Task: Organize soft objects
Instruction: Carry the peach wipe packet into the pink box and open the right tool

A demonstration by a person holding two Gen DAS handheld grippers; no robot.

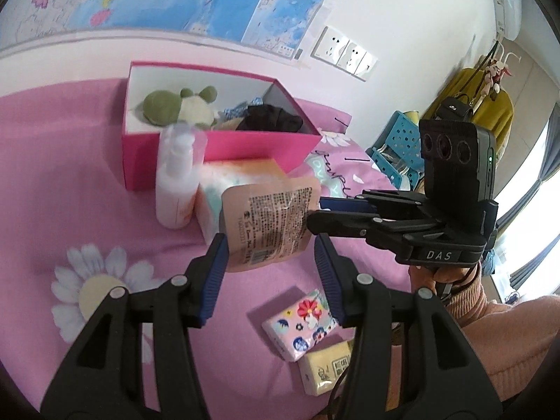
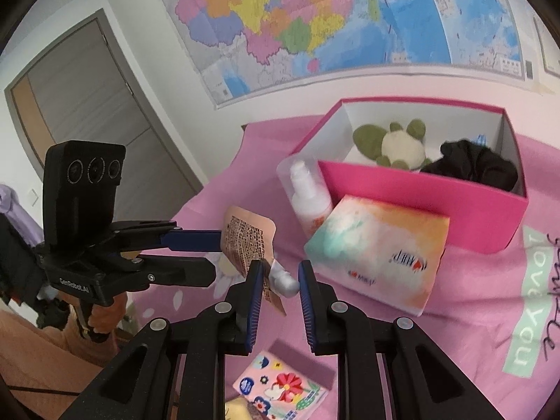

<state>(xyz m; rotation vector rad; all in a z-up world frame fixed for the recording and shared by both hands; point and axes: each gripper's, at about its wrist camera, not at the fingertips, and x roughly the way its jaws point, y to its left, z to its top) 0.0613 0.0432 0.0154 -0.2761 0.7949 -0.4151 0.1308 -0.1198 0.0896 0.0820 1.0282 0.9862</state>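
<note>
Two handheld grippers over a pink bedspread (image 1: pixel 87 192) with daisy print. One peach pouch (image 1: pixel 269 224), printed side toward the left wrist camera, raised above the bedspread in front of the box and caught between both tools. Left gripper (image 1: pixel 271 276): fingers spread wide, flanking the pouch's lower edge, left pad overlapping the pouch's corner. Right gripper (image 2: pixel 278 297): fingers at a narrow gap with the pouch's one silver cap (image 2: pixel 287 283) between them; actual clamping on the cap possibly present, not resolvable from either view. One open pink box (image 2: pixel 420 182) near the wall, containing one green-and-cream plush toy (image 2: pixel 399 147), one crumpled black cloth (image 2: pixel 476 164) and one blue patterned piece (image 1: pixel 232 110), the last mostly hidden behind the black cloth. One white pump bottle (image 2: pixel 309 199) upright, touching the box's front corner, head blurred. One pastel tissue pack (image 2: pixel 378 245) lying just in front of the box, beside the bottle. One floral packet (image 2: pixel 280 388) flat on the bedspread near the cameras, partly covered by the fingers. One yellow packet (image 1: pixel 325 371) just beside it, largely cut off by the left gripper's frame, label illegible. One wall map (image 2: pixel 315 17) above, cropped at the picture's edge.
</note>
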